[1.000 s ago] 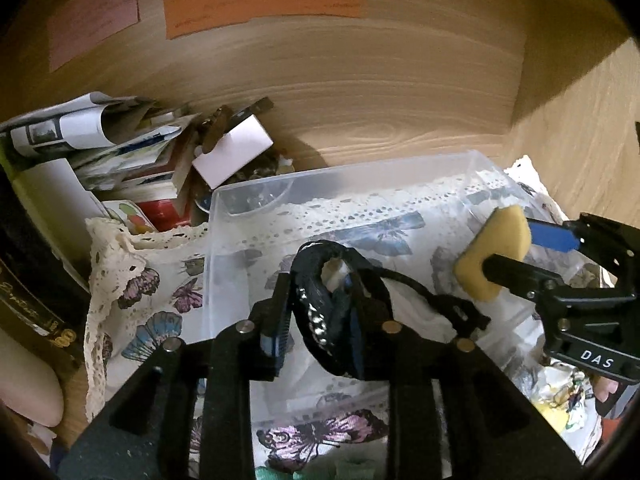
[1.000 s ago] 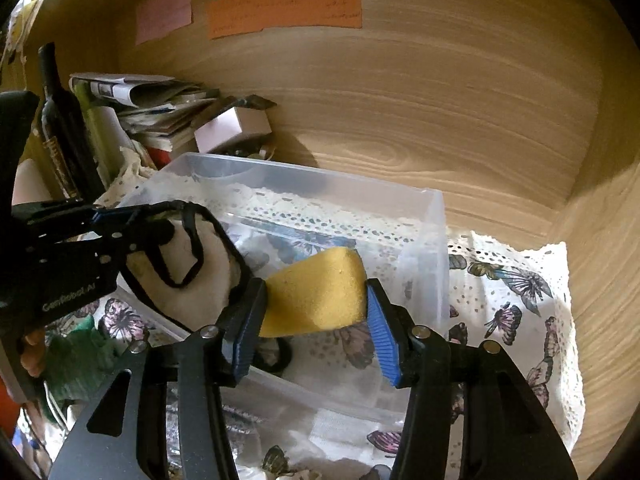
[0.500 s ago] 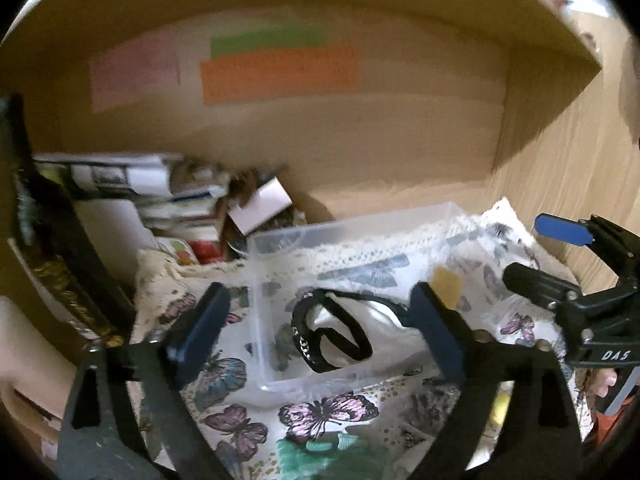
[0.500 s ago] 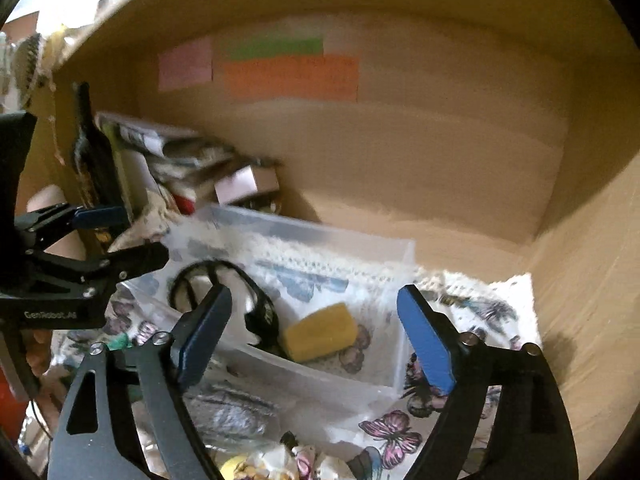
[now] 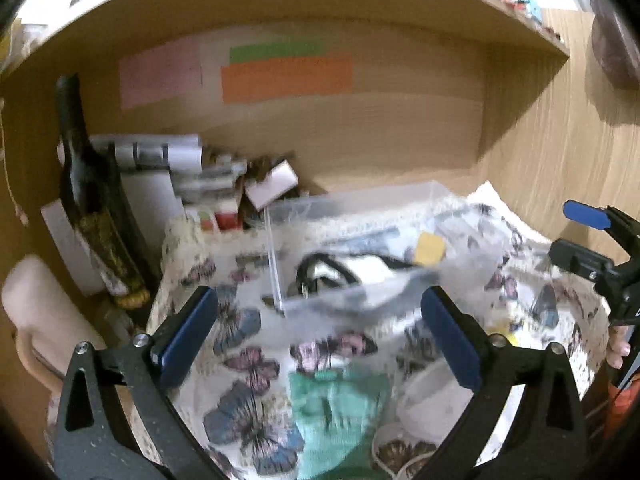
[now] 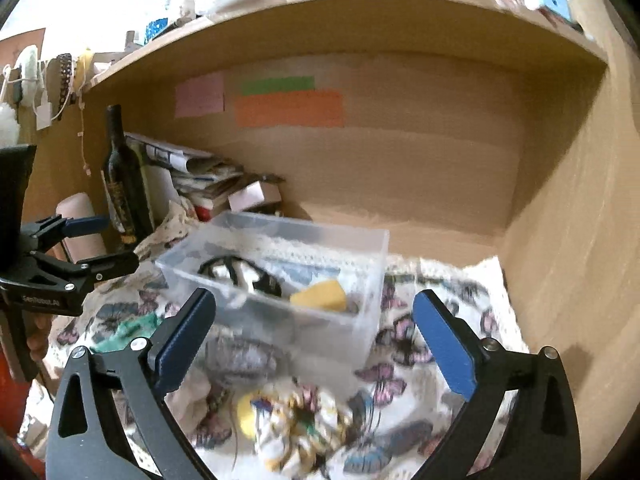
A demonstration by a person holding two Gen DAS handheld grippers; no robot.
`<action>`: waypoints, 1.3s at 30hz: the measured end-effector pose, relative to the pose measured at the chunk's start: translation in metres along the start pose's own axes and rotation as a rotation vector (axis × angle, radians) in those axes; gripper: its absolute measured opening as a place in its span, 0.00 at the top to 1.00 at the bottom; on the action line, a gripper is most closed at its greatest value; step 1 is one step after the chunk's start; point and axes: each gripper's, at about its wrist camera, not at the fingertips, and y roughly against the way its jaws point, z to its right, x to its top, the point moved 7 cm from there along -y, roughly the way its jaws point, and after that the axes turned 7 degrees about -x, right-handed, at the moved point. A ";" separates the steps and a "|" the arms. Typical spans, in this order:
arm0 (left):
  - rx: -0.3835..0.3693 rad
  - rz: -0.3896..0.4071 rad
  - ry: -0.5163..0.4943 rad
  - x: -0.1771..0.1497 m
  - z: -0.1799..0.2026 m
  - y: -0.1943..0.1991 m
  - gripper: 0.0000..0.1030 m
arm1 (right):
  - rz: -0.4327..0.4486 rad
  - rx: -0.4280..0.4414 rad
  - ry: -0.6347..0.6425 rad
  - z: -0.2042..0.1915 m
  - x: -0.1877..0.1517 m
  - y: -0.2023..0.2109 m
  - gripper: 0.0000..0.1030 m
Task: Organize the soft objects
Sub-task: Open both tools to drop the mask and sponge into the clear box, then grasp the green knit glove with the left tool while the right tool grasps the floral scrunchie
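Note:
A clear plastic bin (image 5: 276, 256) (image 6: 376, 276) stands on a butterfly-print cloth inside a wooden shelf. In it lie a yellow sponge (image 5: 430, 248) (image 6: 320, 296) and a black-strapped white soft item (image 5: 340, 272) (image 6: 240, 272). My left gripper (image 5: 320, 336) is open and empty, held back from the bin above a green cloth (image 5: 336, 412). My right gripper (image 6: 316, 336) is open and empty, in front of the bin above a yellow and white patterned cloth (image 6: 296, 420). Each gripper also shows in the other's view: the right (image 5: 580, 236) and the left (image 6: 92, 240).
A dark bottle (image 5: 92, 208) (image 6: 120, 176), stacked papers and books (image 5: 168, 160) and a small white box (image 5: 272, 184) fill the back left. A white round item (image 5: 432, 404) lies near the green cloth. The wooden side wall (image 6: 568, 240) is at the right.
Both grippers opened and pulled back from the bin. The left let go of the black-strapped item and the right let go of the yellow sponge; both now lie in the bin.

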 end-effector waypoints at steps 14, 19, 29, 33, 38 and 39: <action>-0.011 -0.178 0.110 -0.078 -0.012 -0.019 0.00 | -0.173 0.037 -0.058 -0.002 -0.073 -0.011 0.06; -0.012 -0.226 0.130 -0.100 -0.012 -0.025 0.00 | -0.234 0.047 -0.083 0.001 -0.091 -0.015 0.31; -0.028 -0.204 0.128 -0.102 -0.009 -0.027 0.25 | -0.240 0.023 -0.118 0.016 -0.092 -0.011 0.64; -0.044 -0.201 0.121 -0.101 -0.006 -0.027 0.47 | -0.251 0.012 -0.127 0.022 -0.095 -0.017 0.69; -0.051 -0.189 0.119 -0.099 -0.004 -0.028 0.63 | -0.272 0.004 -0.117 0.018 -0.102 -0.030 0.73; -0.050 -0.184 0.119 -0.097 -0.003 -0.027 0.68 | -0.266 -0.005 -0.109 0.018 -0.101 -0.030 0.76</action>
